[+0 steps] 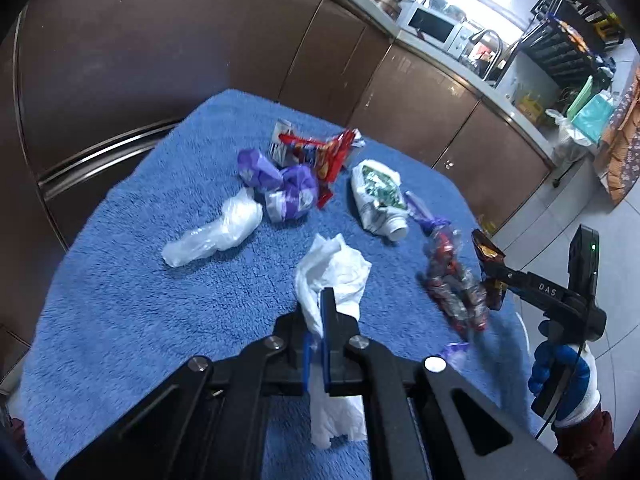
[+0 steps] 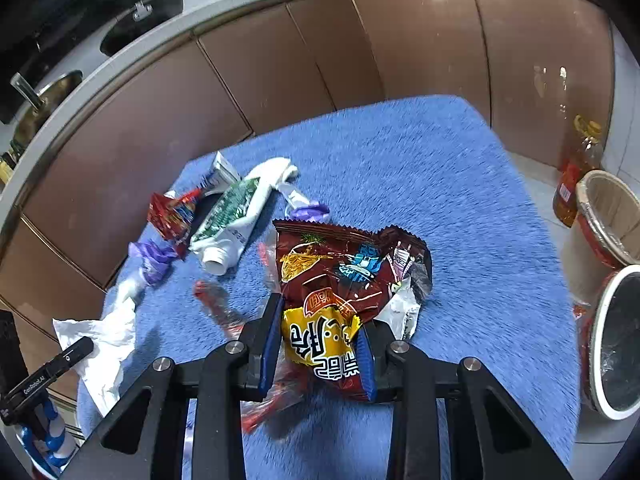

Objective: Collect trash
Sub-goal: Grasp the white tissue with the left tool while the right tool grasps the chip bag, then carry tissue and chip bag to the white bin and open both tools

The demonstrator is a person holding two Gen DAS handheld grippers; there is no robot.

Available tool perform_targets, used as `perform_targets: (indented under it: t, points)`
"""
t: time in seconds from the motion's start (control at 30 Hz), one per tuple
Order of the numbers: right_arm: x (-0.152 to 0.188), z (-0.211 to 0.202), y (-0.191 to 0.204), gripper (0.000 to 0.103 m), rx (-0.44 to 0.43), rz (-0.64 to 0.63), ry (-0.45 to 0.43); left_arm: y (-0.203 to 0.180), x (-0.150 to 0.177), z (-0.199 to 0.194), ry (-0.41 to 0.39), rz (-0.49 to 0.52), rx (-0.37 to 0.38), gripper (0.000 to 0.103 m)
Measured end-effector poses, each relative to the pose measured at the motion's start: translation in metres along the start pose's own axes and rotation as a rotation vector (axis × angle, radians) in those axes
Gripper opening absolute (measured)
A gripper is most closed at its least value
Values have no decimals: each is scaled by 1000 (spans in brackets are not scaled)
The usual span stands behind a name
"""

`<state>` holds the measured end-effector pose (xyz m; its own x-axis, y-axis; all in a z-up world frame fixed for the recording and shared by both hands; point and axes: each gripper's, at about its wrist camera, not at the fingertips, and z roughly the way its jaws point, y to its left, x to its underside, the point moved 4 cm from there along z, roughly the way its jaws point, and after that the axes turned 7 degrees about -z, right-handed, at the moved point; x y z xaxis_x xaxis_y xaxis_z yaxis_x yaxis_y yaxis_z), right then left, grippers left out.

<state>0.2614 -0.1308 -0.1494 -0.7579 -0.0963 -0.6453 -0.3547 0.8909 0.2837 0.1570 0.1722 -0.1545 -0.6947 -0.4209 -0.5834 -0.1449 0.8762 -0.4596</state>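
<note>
My left gripper is shut on a crumpled white tissue above the blue fluffy cloth. It also shows in the right wrist view with the tissue. My right gripper is shut on a dark red and yellow snack bag, held over the cloth. In the left wrist view the right gripper holds that bag at the cloth's right edge. A clear red-printed wrapper hangs beside it.
On the cloth lie purple wrappers, a clear plastic bag, a red wrapper and a squashed white-green bottle. A bin with a white rim and a cardboard tub stand on the floor at right. Brown cabinets run behind.
</note>
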Motion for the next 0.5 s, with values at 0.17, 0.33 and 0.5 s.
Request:
perform_targets:
  t: [0.17, 0.33, 0.5]
  points:
    - [4, -41, 6, 31, -13, -3, -66, -12, 0, -29, -37, 21, 20, 3]
    - [13, -77, 12, 31, -51, 6, -120, -28, 2, -55, -67, 41, 48, 3]
    - [25, -107, 16, 31, -104, 22, -160, -46, 7, -79, -92, 63, 75, 3]
